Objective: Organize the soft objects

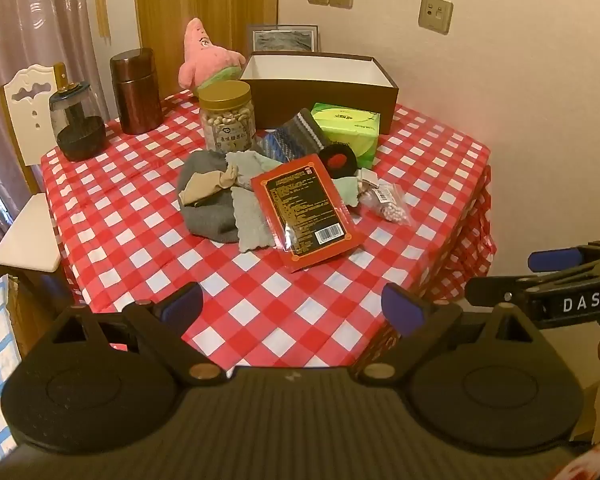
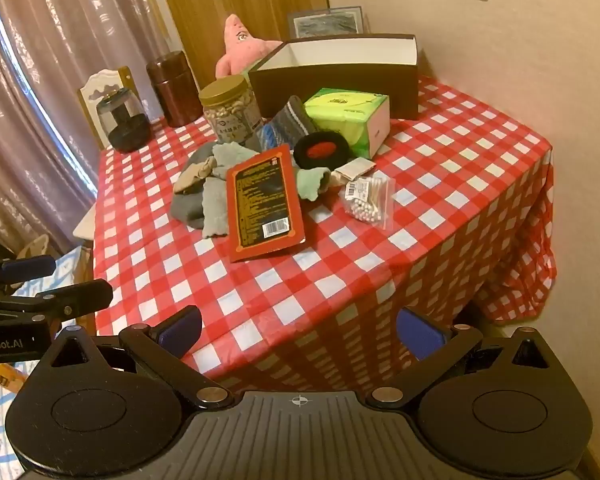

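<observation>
A pile of soft things lies mid-table: a grey knit cloth (image 1: 204, 208) (image 2: 188, 204), a beige stocking (image 1: 204, 188) (image 2: 194, 174), pale green cloths (image 1: 252, 220) (image 2: 216, 208), a striped sock (image 1: 296, 136) (image 2: 288, 122) and a black-and-red round pad (image 1: 338, 160) (image 2: 318, 150). A pink plush star (image 1: 204, 56) (image 2: 240, 46) sits at the back beside an open brown box (image 1: 320, 92) (image 2: 340, 76). My left gripper (image 1: 292, 312) is open and empty at the near table edge. My right gripper (image 2: 300, 334) is open and empty, off the table corner.
A red flat packet (image 1: 306, 216) (image 2: 262, 204) lies on the cloths. A nut jar (image 1: 228, 120) (image 2: 230, 110), green tissue box (image 1: 348, 128) (image 2: 348, 118), cotton swab bag (image 1: 384, 200) (image 2: 368, 200), brown canister (image 1: 136, 92) (image 2: 174, 88) and dark glass jar (image 1: 78, 124) (image 2: 124, 120) stand on the checked tablecloth (image 1: 260, 300). A white chair (image 1: 28, 168) stands left.
</observation>
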Demonstrator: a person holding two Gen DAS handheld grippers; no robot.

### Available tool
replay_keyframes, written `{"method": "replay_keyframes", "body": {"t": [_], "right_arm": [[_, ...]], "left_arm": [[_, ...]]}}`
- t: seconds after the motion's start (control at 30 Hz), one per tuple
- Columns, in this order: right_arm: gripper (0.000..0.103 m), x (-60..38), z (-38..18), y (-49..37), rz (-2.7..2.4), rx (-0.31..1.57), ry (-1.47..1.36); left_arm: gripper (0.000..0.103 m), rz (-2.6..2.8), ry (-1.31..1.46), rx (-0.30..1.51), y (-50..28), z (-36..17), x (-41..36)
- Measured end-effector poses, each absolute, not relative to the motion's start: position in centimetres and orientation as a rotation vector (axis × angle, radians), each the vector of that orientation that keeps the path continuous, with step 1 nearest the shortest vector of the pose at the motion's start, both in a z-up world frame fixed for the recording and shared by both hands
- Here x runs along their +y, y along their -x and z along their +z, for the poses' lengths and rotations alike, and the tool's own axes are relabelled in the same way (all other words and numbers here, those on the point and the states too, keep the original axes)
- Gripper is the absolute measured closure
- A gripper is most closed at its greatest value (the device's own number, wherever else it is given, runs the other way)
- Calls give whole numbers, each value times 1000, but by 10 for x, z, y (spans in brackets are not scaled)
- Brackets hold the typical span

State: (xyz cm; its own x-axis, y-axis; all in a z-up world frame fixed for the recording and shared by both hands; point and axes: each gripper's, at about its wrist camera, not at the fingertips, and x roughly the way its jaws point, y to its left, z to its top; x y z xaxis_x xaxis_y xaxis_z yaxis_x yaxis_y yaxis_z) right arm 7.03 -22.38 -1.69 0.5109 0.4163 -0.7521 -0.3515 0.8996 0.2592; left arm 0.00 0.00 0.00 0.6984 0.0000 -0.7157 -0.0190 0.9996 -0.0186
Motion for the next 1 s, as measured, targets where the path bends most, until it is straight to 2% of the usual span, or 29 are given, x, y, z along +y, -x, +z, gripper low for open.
{"method": "replay_keyframes", "body": {"t": [1.0], "right_arm": [[0, -219, -18, -71, 468, 924, -82]], "left_arm": [[8, 11, 28, 800, 0, 0, 0]]}}
